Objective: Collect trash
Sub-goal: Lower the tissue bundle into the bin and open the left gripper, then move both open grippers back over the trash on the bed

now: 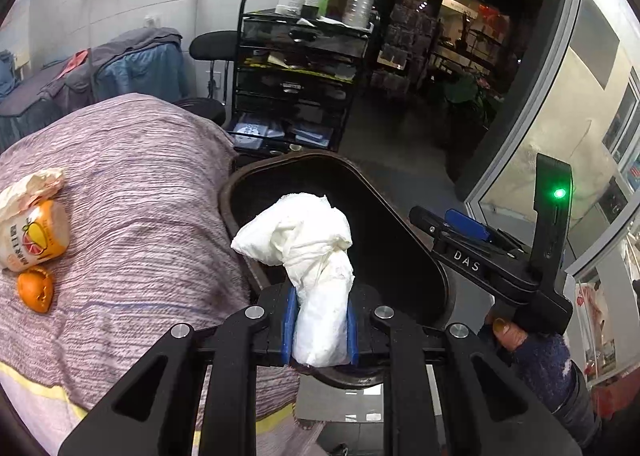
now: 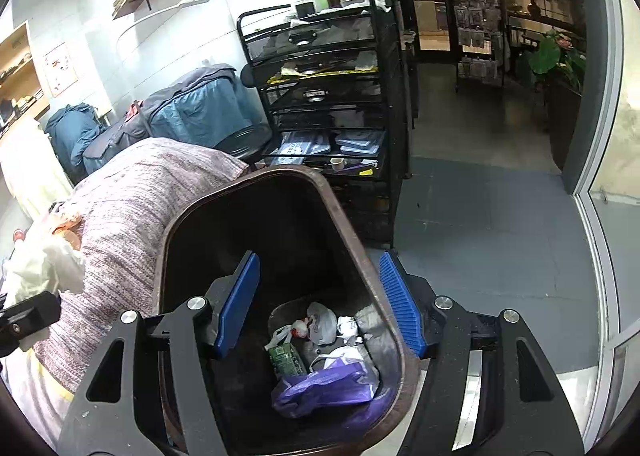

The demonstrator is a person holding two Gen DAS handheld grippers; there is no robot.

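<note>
Left wrist view: the left gripper [image 1: 320,330] is clamped on a crumpled white paper wad [image 1: 310,252], its blue pads [image 1: 289,320] pressing both sides. The wad's upper part hangs over the open mouth of a dark brown trash bin [image 1: 404,240], which stands just beside the edge of a bed covered in a mauve knitted blanket [image 1: 132,191]. Near the blanket's left edge lie a printed paper cup [image 1: 34,236], a crumpled wrapper [image 1: 34,181] touching it, and an orange peel [image 1: 36,290]. The right gripper [image 1: 476,234] reaches in over the bin's right rim, a gloved hand [image 1: 536,360] behind it. A black mesh drawer cart [image 1: 296,83] topped with bottles stands behind the bin.

Right wrist view: the right gripper [image 2: 318,304] hangs spread and empty, its jaws astride the bin's [image 2: 360,240] right wall. At the bin's bottom lie a purple plastic bag [image 2: 324,388], a green carton [image 2: 286,360] and small white bags [image 2: 320,322]. The wad [image 2: 44,272] shows at the left edge.
</note>
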